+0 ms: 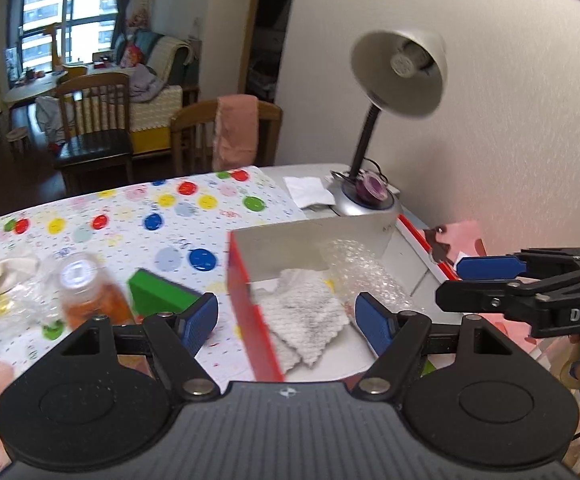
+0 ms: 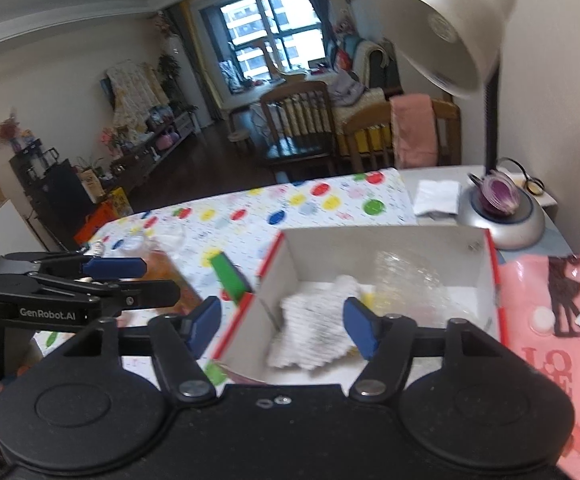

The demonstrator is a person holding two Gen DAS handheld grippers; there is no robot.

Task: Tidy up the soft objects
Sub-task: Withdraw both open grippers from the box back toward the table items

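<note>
The dotted tablecloth (image 1: 130,216) covers the table. At its right the red-edged box (image 2: 486,280) holds a white cloth (image 2: 314,332) beside bubble wrap (image 1: 362,268). The cloth looks light and limp; pinch a raised fold. Left gripper (image 1: 286,316) and right gripper (image 2: 280,328) hover spread, empty.

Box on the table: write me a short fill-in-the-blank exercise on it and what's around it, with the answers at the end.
1. The white cloth lies inside the ____ with red edges.
2. Next to the cloth in the box lies a sheet of clear ____ wrap.
3. The desk lamp stands behind the box, and a ____ block lies on the dotted tablecloth to the box's left.
4. The left gripper and the right gripper both stand ____, holding nothing.

Missing words: box; bubble; green; open
</note>
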